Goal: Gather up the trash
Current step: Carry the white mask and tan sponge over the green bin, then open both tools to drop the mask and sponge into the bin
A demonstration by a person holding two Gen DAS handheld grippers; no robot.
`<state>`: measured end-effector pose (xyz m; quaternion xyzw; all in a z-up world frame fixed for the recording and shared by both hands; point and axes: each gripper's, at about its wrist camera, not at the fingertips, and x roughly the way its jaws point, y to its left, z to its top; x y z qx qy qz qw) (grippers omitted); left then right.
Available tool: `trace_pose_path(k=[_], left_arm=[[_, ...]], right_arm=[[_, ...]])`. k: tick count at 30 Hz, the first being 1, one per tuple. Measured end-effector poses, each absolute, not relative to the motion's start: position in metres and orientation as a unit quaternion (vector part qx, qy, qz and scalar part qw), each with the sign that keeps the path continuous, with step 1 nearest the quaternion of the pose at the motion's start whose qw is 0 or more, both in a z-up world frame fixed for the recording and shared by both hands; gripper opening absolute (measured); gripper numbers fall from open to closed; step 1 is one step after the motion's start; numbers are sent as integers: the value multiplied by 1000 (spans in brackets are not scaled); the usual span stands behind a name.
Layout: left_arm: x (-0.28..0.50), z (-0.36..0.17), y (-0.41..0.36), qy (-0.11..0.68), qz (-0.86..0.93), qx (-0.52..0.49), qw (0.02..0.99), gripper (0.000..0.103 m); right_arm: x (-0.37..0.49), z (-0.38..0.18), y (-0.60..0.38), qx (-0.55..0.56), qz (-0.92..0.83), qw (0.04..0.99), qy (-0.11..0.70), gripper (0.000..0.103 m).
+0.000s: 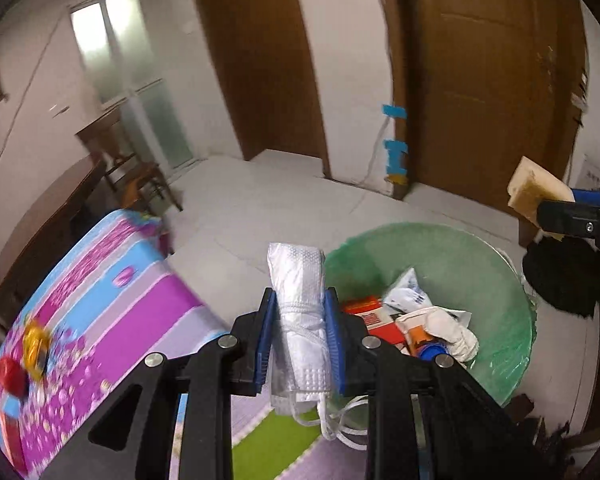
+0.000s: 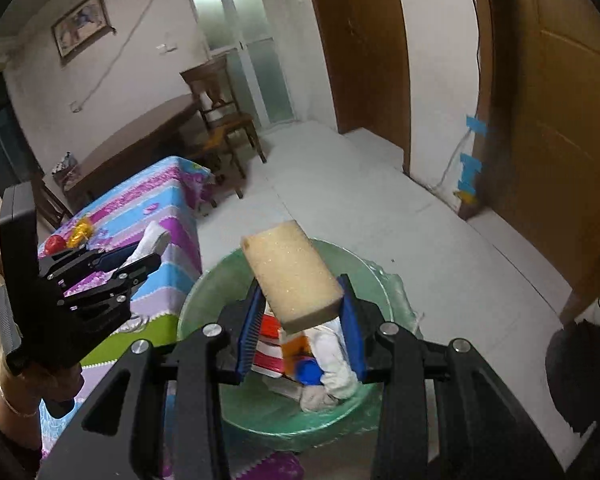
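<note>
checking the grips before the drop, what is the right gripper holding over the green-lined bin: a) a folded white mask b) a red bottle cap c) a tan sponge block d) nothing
c: in the right wrist view the right gripper has its blue pads clamped on a tan sponge block above the bin; the white mask is in the left gripper.
</note>
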<state>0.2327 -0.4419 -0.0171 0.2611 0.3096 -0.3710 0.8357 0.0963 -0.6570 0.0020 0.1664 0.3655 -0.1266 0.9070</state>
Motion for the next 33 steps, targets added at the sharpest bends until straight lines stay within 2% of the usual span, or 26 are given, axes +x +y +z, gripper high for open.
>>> trace_pose_path(k=[7,17,19,20,21,23,24,33], left_arm=[[231,-37,-478,324,-399,279,811,26],[235,-53,-479,332,-404,291,801,26],[237,-55,-479,334,-405,291,800,26],[238,-57,-479,334,-410,292,797,27],[239,-59,-480,336,-414,294,793,30],[240,-62,-481,344,-412,294,791,71],[239,-62,-479,335,-412,290,796,74],[235,-64,-472,332,-412,283,800,74]], right_arm=[[100,-5,-659,168,-120,898,388,35],[110,-21,-660,170,-108,889,412,35],[114,-24,-658,163,-102,888,417,38],[116,-26,-657,158,-106,887,421,46],[117,-28,-658,155,-115,886,422,51],[115,-29,-659,151,-124,887,419,53],[114,-29,-660,150,-128,887,418,53],[94,-24,-667,155,-148,891,401,53]])
